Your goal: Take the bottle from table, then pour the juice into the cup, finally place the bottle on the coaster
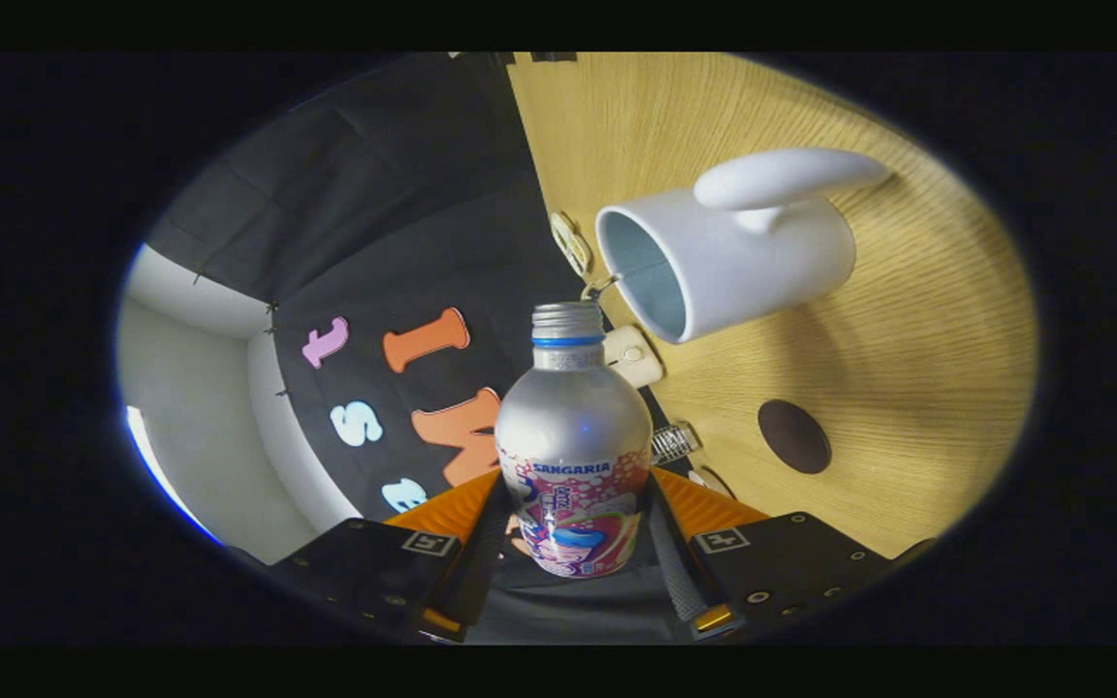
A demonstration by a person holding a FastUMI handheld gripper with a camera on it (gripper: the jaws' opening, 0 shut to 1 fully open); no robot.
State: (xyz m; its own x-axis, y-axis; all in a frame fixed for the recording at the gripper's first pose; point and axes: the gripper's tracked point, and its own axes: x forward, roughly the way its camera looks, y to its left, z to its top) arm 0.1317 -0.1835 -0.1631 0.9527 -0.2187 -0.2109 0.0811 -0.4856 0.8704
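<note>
The gripper (573, 543) is pinching a silver aluminium bottle with a printed pink-and-blue label band (573, 456): both fingers press on the lower body of the bottle, one on each side, so the bottle sits between them with its neck pointing forward, away from the camera. The threaded metal neck carries a blue ring, and the mouth of the bottle appears to have no cap on it, though the angle makes this hard to confirm.

The whole scene is rolled over, so the light wooden table (908, 407) stands like a wall on the right. On it, beyond the bottle's neck and to its right, is a white ceramic cup with a thick curved handle (728, 257); its open, pale blue interior faces towards the bottle's mouth, which is near the cup's rim but apart from it. A small round dark brown coaster (794, 436) lies flat on the table, nearer than the cup and to the right of the bottle's shoulder, well apart from both.
</note>
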